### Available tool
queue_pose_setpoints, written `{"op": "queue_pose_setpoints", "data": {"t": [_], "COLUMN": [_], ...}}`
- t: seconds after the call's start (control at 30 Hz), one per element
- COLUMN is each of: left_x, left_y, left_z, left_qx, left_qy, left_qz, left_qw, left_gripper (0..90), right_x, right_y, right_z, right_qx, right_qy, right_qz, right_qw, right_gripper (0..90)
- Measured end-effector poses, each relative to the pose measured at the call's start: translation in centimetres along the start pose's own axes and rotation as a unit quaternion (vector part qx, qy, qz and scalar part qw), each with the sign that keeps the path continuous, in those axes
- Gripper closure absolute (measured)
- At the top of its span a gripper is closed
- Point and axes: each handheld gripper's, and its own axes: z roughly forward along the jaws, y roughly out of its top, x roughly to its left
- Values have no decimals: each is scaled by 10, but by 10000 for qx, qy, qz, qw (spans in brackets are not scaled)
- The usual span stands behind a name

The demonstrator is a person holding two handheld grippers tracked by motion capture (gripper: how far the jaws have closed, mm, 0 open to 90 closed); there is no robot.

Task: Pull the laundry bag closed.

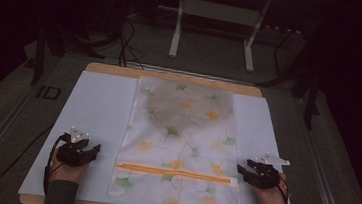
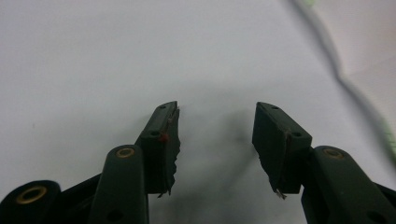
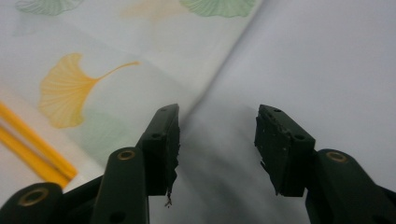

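Observation:
A flat fabric bag [image 1: 181, 142] printed with yellow and green ginkgo leaves lies in the middle of the white sheet [image 1: 98, 104]. An orange zipper [image 1: 177, 173] runs across its near end. My left gripper [image 1: 90, 151] rests on the sheet left of the bag, open, with bare white sheet [image 2: 93, 60] between its jaws [image 2: 217, 135]. My right gripper [image 1: 242, 172] sits at the bag's right edge near the zipper's end, open and holding nothing [image 3: 217, 140]. In the right gripper view the bag [image 3: 93, 84] and the orange zipper [image 3: 32, 144] lie to the left of the jaws.
The white sheet covers a wooden board [image 1: 171, 76] whose edges show at the far and near sides. Grey floor [image 1: 7, 110] surrounds the board. A white metal stand [image 1: 217, 15] and dark cables [image 1: 129, 42] lie beyond the far edge.

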Motion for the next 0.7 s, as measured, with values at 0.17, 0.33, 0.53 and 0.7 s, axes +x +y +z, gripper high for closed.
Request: {"op": "queue_pose_setpoints", "data": {"t": [0.17, 0.33, 0.53, 0.7], "left_x": [-1, 0, -1, -1], "left_y": [1, 1, 2, 2], "left_z": [-3, -4, -3, -3], "left_qx": [-108, -159, -160, -165], "left_qy": [-174, -362, -534, -567], "left_qz": [180, 248, 336, 398], "left_qw": [9996, 9989, 9979, 9975], "left_gripper": [539, 551, 556, 577], "right_x": [2, 5, 11, 13], "right_y": [2, 3, 9, 16], "right_z": [-1, -3, -3, -5], "right_qx": [46, 43, 107, 98], "right_qy": [77, 156, 253, 416], "right_qz": [-78, -127, -279, -381], "right_qw": [9999, 9998, 9992, 9984], "right_gripper": [533, 544, 558, 561]}}
